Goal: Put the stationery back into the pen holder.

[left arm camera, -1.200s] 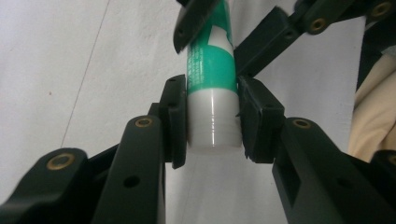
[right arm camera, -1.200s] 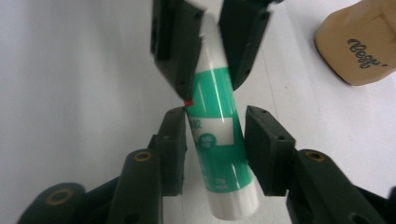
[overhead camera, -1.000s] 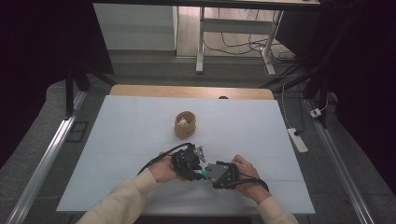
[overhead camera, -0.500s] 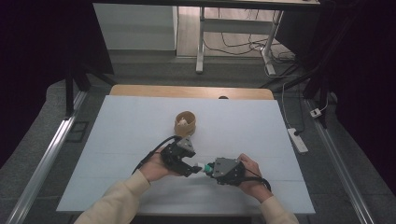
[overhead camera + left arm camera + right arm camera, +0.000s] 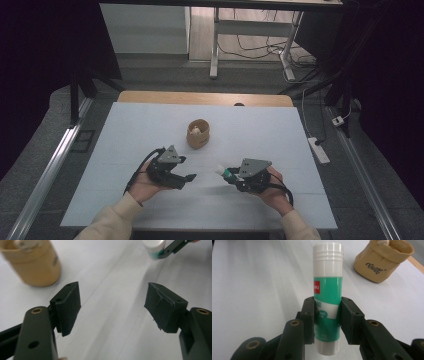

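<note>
Glue stick (image 5: 327,297) base — hidden between right gripper (image 5: 327,320) fingers.

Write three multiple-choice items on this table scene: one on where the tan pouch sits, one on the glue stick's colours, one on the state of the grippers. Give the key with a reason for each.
1. Where is the tan pouch?
A. Between the two grippers
B. Beyond both grippers, toward the far edge of the table
C. On the floor

2. What colours is the glue stick?
A. White and green, with a small red patch
B. Blue and yellow
C. All black

3. How do the grippers stand?
A. Both hold the stick
B. Both are open
C. The right gripper clamps the stick; the left gripper is open with nothing between its jaws

Key: 1 B, the high view shows the pouch farther up the table than both hands. 2 A, the right gripper view shows the label. 3 C, the pads press the stick's sides; the left jaws, which have just been opening, stand apart over bare table.
</note>
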Motion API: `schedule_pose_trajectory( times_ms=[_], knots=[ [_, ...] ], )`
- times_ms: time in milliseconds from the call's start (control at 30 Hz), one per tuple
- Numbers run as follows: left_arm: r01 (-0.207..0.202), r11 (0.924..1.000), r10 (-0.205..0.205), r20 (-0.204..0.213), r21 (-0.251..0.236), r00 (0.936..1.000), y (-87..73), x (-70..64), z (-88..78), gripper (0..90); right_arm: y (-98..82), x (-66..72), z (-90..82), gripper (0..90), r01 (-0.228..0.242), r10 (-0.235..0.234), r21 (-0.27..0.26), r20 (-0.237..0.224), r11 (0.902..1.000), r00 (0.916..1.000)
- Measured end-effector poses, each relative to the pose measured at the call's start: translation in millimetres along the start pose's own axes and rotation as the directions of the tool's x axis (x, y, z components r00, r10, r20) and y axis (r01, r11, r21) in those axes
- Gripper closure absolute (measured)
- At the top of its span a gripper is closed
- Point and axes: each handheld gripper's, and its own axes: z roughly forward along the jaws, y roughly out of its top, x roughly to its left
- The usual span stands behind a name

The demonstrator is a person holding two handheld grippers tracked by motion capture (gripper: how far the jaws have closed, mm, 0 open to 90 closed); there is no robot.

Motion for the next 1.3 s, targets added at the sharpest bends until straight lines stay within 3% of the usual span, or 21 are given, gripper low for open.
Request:
schedule_pose_trajectory(
  times_ms=[333,500,633,967,1100,1300],
  knots=[
    [0.061,0.998,-0.062,-0.091,-0.016,0.9939,-42.9,8.8,-25.8,28.7,-2.6,-6.2,-4.5,65.7,-0.068,0.069,-0.036,0.014,0.997,0.9975],
    [0.11,0.9937,-0.112,-0.107,-0.021,0.9879,-61.4,14.1,-37.4,28.7,-3.1,-11.0,-7.0,65.7,-0.13,0.132,-0.08,0.026,0.9883,0.9909],
    [0.128,0.9913,-0.131,-0.116,-0.03,0.9845,-67.3,13.1,-41.8,28.7,-2.7,-14.0,-9.2,65.7,-0.155,0.159,-0.105,0.035,0.9823,0.9866],
    [0.131,0.9908,-0.134,-0.13,-0.034,0.9824,-76.5,11.8,-47.1,28.7,-0.5,-26.6,-13.9,65.8,-0.223,0.234,-0.169,0.053,0.9602,0.9707],
    [0.139,0.99,-0.141,-0.146,-0.021,0.9792,-80.4,13.9,-45.6,28.3,3.9,-32.9,-9.8,65.7,-0.248,0.264,-0.203,0.054,0.9473,0.9631],
    [0.148,0.9889,-0.148,-0.142,-0.009,0.9788,-83.4,16.2,-44.9,28.2,15.4,-44.1,-1.8,65.7,-0.262,0.282,-0.232,0.059,0.9369,0.9575]
  ],
)
